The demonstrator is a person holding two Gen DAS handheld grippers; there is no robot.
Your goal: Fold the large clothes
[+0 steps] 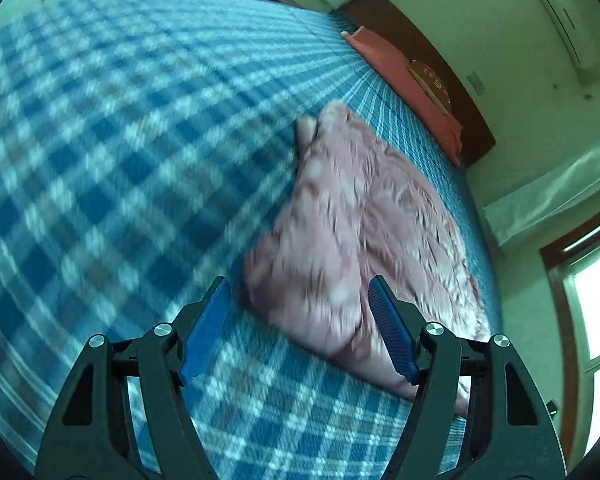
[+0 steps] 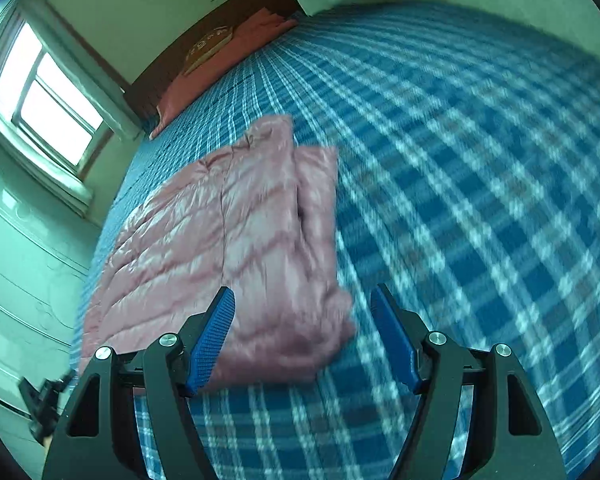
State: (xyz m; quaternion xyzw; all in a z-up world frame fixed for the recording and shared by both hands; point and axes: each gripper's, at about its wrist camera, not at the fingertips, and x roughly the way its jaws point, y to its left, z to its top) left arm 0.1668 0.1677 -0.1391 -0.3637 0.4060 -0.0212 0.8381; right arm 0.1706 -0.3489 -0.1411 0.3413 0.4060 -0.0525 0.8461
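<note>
On the plaid bedspread [image 1: 100, 160] lies a folded pink jacket [image 2: 240, 240]; left gripper [image 1: 298, 292] and right gripper [image 2: 302, 300] both spread, empty.

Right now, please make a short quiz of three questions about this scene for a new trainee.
1. True or false: the pink padded jacket lies on the blue checked bedcover.
2. Is the left gripper holding anything? A) the jacket B) nothing C) a pillow
3. Fill in: at the head of the bed lies a ____ pillow.

Key: 1 true; 2 B, both it and the right gripper are open and empty; 3 red.
</note>
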